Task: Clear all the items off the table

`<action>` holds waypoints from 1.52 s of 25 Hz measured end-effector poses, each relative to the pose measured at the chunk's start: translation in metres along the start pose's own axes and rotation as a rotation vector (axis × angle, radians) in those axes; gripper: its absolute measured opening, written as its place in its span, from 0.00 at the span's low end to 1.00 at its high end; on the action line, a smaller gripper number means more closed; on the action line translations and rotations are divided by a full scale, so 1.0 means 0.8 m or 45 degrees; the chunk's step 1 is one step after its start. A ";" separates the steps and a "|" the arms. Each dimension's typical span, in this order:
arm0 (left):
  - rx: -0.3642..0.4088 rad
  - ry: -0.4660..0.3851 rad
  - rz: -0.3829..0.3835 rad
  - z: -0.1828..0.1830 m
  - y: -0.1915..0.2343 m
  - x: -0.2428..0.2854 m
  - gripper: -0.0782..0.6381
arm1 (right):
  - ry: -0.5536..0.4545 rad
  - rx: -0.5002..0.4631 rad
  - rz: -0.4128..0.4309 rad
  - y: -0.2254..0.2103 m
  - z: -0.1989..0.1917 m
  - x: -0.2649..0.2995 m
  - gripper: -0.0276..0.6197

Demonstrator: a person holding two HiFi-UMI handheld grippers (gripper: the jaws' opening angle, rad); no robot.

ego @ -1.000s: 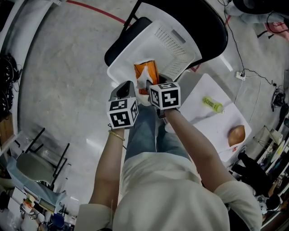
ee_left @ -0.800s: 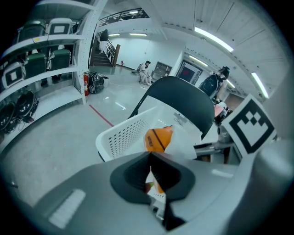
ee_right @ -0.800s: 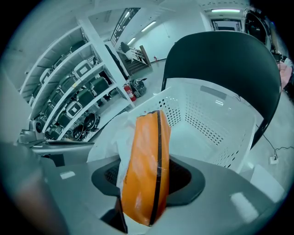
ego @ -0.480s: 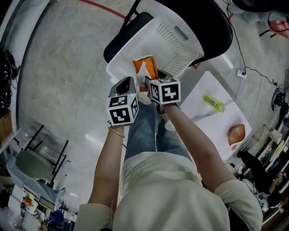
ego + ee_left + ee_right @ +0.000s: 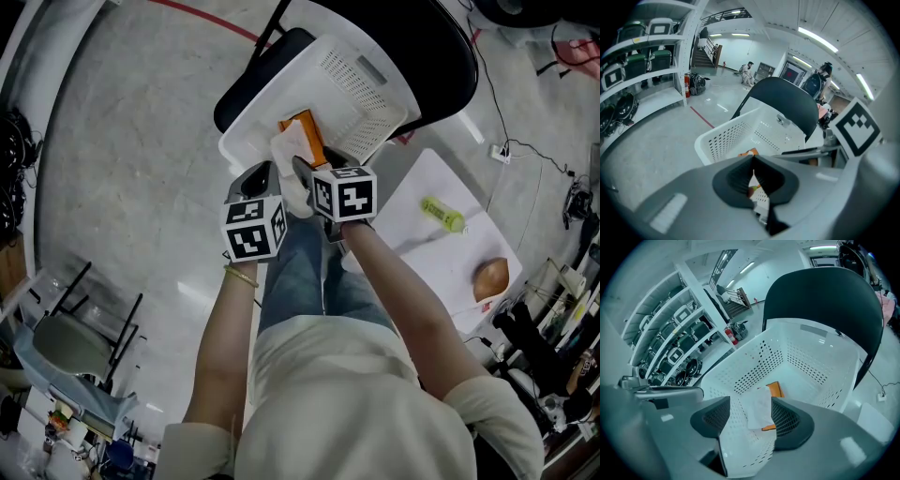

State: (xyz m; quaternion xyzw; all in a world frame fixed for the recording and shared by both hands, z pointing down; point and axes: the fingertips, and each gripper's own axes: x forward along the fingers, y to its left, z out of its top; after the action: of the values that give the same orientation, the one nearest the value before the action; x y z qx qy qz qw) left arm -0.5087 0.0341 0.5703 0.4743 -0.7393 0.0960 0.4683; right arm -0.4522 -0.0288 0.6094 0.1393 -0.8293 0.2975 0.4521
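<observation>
A white perforated basket [image 5: 281, 94] stands on a black chair, with an orange packet [image 5: 307, 131] lying inside it. My right gripper [image 5: 302, 176] is over the basket's near rim and its jaws have just been opening. A white tissue [image 5: 758, 408] hangs loose between them, next to the right-hand pad and well clear of the left one. The same tissue [image 5: 289, 155] shows above the packet [image 5: 776, 389]. My left gripper [image 5: 265, 176] is beside it on the left, shut with nothing in it, pointing into the basket [image 5: 726, 136].
A small white table [image 5: 427, 258] stands to the right with a yellow-green tube-like item [image 5: 441, 215] and a round brown item [image 5: 491, 278] on it. The chair's black backrest [image 5: 825, 301] rises behind the basket. Bare concrete floor lies to the left.
The right gripper's jaws have spread and no longer pinch the white tissue, which has shifted slightly left over the basket. The left gripper has stayed where it was.
</observation>
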 end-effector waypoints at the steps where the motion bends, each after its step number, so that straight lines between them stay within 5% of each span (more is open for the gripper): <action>1: 0.001 0.000 0.000 0.000 -0.001 -0.001 0.12 | -0.002 0.000 0.001 0.001 0.000 -0.001 0.46; 5: 0.006 -0.003 -0.007 0.000 -0.006 -0.005 0.12 | -0.020 0.003 0.002 0.003 0.002 -0.010 0.40; 6: 0.007 -0.004 -0.010 0.001 -0.007 -0.006 0.12 | -0.030 0.007 -0.003 0.003 0.004 -0.013 0.34; 8: 0.004 -0.006 -0.013 0.001 -0.010 -0.007 0.12 | -0.047 0.019 -0.021 0.000 0.007 -0.019 0.04; 20: 0.087 0.014 0.006 0.002 -0.017 -0.013 0.12 | -0.079 0.007 -0.049 -0.001 0.010 -0.039 0.04; 38: 0.159 0.008 -0.123 0.006 -0.074 -0.032 0.12 | -0.199 0.111 -0.110 -0.015 0.005 -0.101 0.04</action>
State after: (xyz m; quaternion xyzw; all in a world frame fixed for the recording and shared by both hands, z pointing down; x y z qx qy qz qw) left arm -0.4618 0.0153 0.5298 0.5375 -0.7066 0.1205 0.4441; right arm -0.4045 -0.0438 0.5450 0.2174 -0.8415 0.3018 0.3918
